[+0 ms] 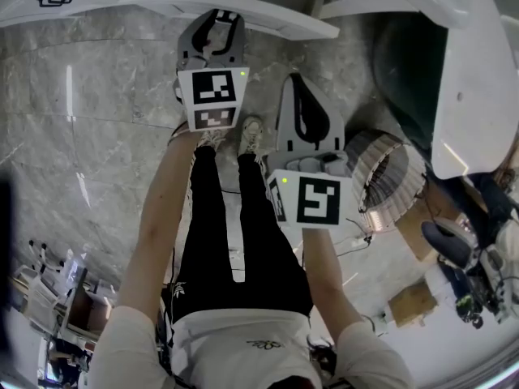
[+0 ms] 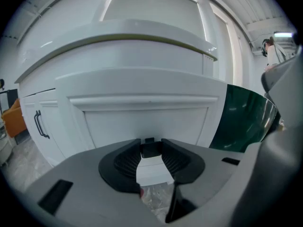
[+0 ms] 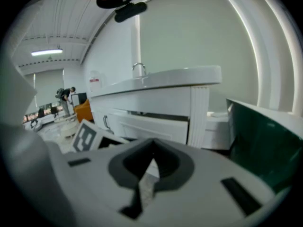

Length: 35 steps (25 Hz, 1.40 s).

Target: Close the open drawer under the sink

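Head view, tally.
- Grey hand-held tongs: two. The left tongs [image 1: 219,21] sit upper centre, the right tongs [image 1: 296,83] just right of them.
- Black-and-white square-marker cubes: two, the left cube [image 1: 212,87] and the right cube [image 1: 316,201].
- Pale lace-up sneakers: two, mid-frame, the left sneaker [image 1: 212,140] and the right sneaker [image 1: 252,136].
- Round ribbed white basket [image 1: 389,177]: one, right of centre.
- Brown cardboard box [image 1: 412,302]: one for certain, lower right.

Right gripper view.
- White panelled pulled-out drawer [image 3: 151,126]: one.
- Chrome curved faucet [image 3: 138,68]: one, upper centre.
- Dark green glossy tub [image 3: 265,136]: one, right edge.

Left gripper view.
- Black bar cabinet handle [image 2: 40,124]: one, left edge.
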Each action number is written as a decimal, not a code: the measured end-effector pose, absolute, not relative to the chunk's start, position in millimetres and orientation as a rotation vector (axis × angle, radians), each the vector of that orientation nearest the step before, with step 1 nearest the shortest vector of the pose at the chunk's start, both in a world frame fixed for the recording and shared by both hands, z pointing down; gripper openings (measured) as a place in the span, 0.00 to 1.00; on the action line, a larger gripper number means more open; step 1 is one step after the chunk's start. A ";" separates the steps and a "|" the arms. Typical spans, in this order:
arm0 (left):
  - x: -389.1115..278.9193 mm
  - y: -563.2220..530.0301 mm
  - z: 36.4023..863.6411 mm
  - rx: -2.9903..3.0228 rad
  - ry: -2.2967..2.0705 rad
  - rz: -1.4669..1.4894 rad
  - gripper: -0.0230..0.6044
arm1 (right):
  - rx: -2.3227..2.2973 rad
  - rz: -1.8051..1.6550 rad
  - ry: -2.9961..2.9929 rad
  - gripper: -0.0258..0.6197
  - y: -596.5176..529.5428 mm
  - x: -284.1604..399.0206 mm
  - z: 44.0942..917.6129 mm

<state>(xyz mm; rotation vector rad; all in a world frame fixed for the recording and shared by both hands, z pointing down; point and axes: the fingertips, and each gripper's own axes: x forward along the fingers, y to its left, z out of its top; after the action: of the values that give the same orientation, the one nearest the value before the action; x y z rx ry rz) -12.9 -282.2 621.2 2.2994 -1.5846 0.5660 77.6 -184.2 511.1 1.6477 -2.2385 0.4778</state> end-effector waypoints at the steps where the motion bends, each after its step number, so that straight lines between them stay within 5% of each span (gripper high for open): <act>1: -9.9 -288.2 623.3 2.301 -1.568 0.582 0.27 | 1.654 0.497 -2.226 0.09 -182.6 79.6 512.9; 35: 0.7 -341.8 620.7 2.338 -1.555 0.578 0.27 | 1.732 0.536 -2.197 0.09 -220.3 85.3 515.7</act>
<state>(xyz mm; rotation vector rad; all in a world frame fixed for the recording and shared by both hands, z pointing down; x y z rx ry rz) 0.7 -341.8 620.7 2.3377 -1.5554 0.5784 85.3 -220.3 515.7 1.7315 -2.1973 0.5365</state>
